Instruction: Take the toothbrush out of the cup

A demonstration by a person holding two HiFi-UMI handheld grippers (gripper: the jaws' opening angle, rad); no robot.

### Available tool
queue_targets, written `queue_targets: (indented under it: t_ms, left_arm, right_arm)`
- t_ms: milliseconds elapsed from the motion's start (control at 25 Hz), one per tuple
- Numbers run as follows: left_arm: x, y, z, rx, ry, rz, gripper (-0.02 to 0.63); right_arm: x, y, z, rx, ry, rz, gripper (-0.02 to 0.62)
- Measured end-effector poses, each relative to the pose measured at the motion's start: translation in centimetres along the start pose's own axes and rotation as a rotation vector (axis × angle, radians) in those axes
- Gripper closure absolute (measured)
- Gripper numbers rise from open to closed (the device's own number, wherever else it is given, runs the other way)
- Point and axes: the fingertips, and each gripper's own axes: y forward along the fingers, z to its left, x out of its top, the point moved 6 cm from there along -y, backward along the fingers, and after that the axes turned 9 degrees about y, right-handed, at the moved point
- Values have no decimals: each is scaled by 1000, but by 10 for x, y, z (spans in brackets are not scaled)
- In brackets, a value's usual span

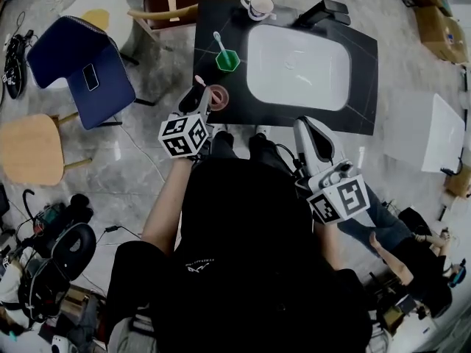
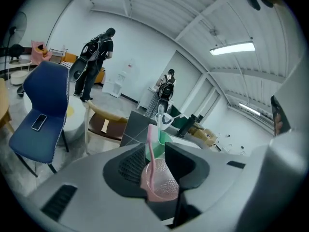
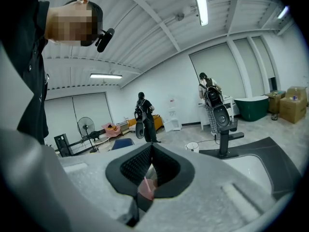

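The pink toothbrush [image 2: 150, 144] stands upright in the pink cup [image 2: 161, 180], leaning on the cup's rim with its head up. In the left gripper view both sit in the centre of the frame, directly between the jaws of the left gripper [image 2: 153, 150]. Those jaws stand wide apart with the cup in the gap; neither pad visibly presses on the cup or the brush, so nothing is gripped.

In the head view the cup is just left of centre, near the lower left edge of the black counter [image 1: 221, 20] and to the left of the white sink [image 1: 298, 65]. Above it in the frame stands a green cup [image 1: 227, 60] with a pale toothbrush of its own, and a white mug [image 1: 259, 7] sits at the counter's top edge.

The right gripper [image 3: 152, 148] is at the lower right of the counter, well apart from the cup, its jaw tips closed together and holding nothing. A blue chair [image 1: 81, 68] stands at the upper left.
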Motion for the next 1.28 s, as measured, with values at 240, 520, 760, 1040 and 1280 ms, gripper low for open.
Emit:
queue_targets:
  t_ms: [240, 520, 760, 1040, 1280]
  left_arm:
    - [-5, 13, 7, -8, -45, 31, 504]
    - [-2, 19, 7, -17, -52, 35, 541]
    - [-3, 18, 6, -6, -35, 35, 580]
    - [3, 14, 1, -12, 17, 15, 586]
    - [14, 4, -7, -30, 44, -29, 586]
  right_arm:
    - [-5, -1, -6, -51, 18, 0, 591]
    - [-5, 1, -9, -68, 18, 2, 589]
    - [-6, -3, -13, -76, 22, -7, 589]
    - [-7, -9, -17, -74, 23, -22, 589]
    - [-5, -9, -17, -59, 23, -34, 589]
